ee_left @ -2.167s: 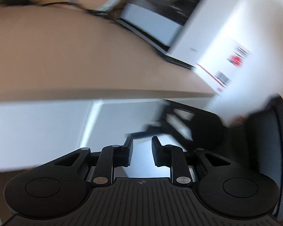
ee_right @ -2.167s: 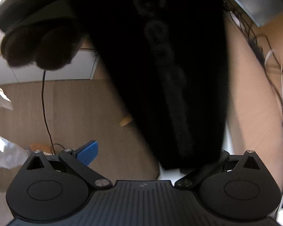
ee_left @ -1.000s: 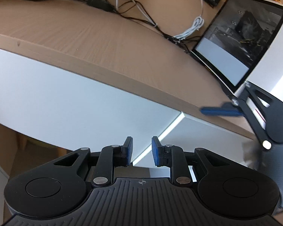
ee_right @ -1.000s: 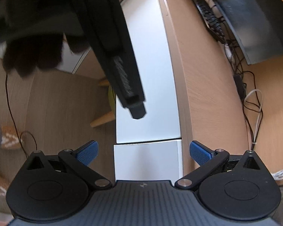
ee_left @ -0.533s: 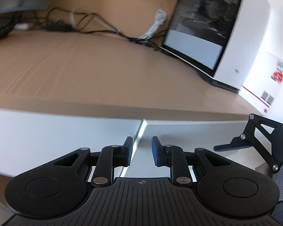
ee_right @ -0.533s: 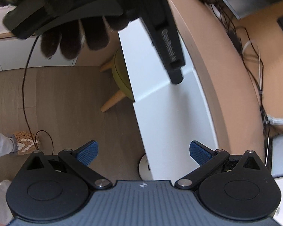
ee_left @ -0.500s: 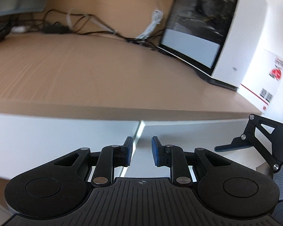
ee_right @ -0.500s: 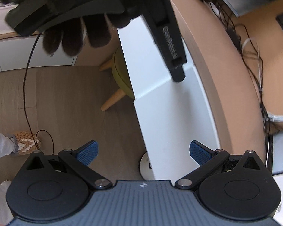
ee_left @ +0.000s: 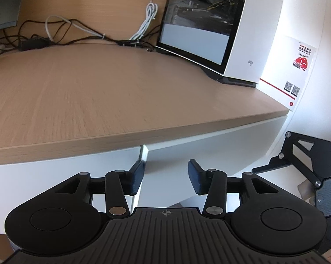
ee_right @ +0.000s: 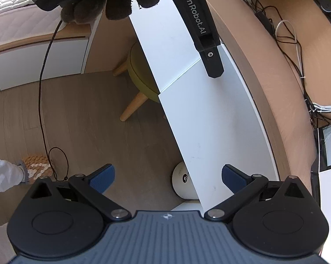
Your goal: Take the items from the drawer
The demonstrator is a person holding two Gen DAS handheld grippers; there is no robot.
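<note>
Two white drawer fronts sit closed under the wooden desk top (ee_left: 95, 92). In the left wrist view the right-hand drawer front (ee_left: 209, 151) lies straight ahead, with the seam between the two fronts just left of centre. My left gripper (ee_left: 166, 178) faces that front; its jaws are opening and nothing is between them. My right gripper (ee_right: 167, 178) is open and empty, looking down along the same white drawer fronts (ee_right: 213, 118). The left tool's black body (ee_right: 200, 24), held by a dark-gloved hand (ee_right: 103, 4), crosses the top of the right wrist view. The right gripper's finger (ee_left: 297, 156) shows at the right edge.
A white computer case (ee_left: 227, 28) with a glass side stands at the desk's back right, beside a white box (ee_left: 297, 70) with a red label. Cables (ee_left: 77, 35) trail along the back. Below are a yellow stool (ee_right: 141, 74), a round white device (ee_right: 183, 180) and a wooden floor.
My left gripper's jaws have spread from nearly together to well apart. Both views have rolled and shifted along the desk, bringing the right-hand drawer front more squarely ahead of the left gripper.
</note>
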